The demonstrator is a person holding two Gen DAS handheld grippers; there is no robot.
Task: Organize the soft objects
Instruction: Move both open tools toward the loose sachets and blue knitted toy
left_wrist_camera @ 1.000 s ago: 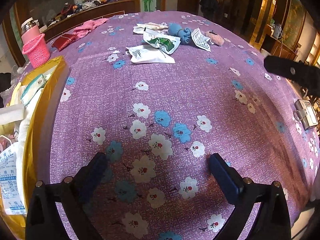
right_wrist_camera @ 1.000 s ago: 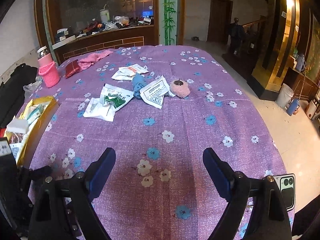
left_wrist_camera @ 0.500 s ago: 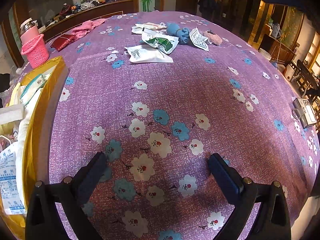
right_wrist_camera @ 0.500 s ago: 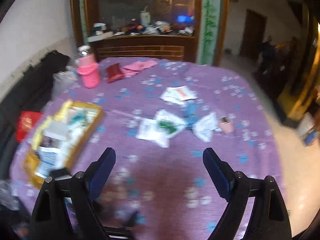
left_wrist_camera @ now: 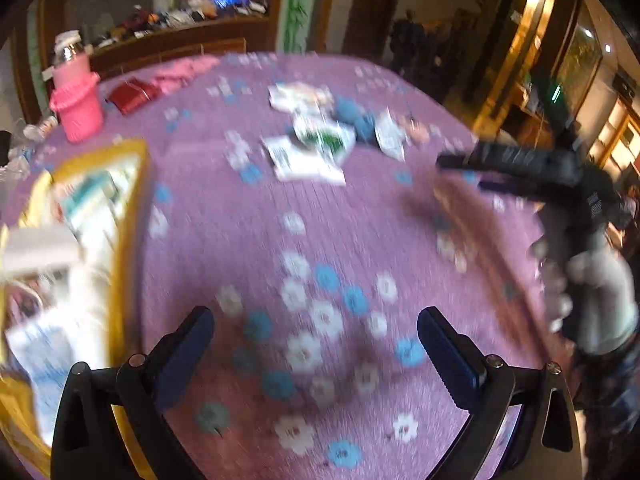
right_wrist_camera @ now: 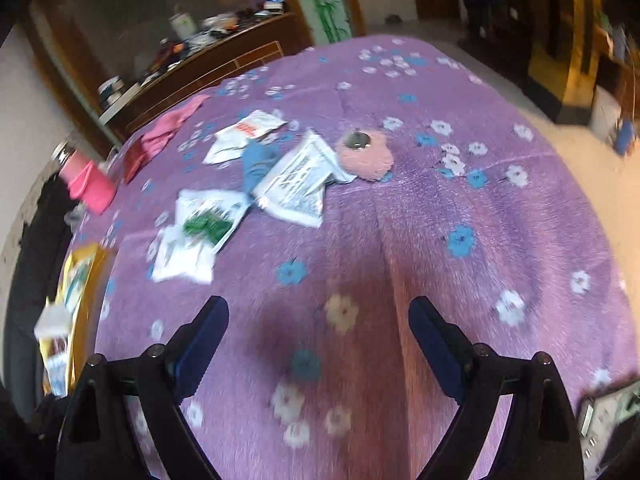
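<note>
Light: dim, warm indoor glow from the gold-lit wall panels at right.
Blur: heavy motion smear in both views.
Edges: fisheye bending, black corners.
Shadow: soft dark patch on the purple flowered cloth.

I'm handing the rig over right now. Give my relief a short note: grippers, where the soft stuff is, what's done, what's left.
Left gripper: open, empty, over bare cloth.
Right gripper: jaws opening, nothing between the fingers.
Packets, blue cloth and pink fluffy item lie clustered mid-table.
Yellow box at the left edge already holds packets.
Done: cannot tell beyond the box's contents.
Left: the whole cluster.
</note>
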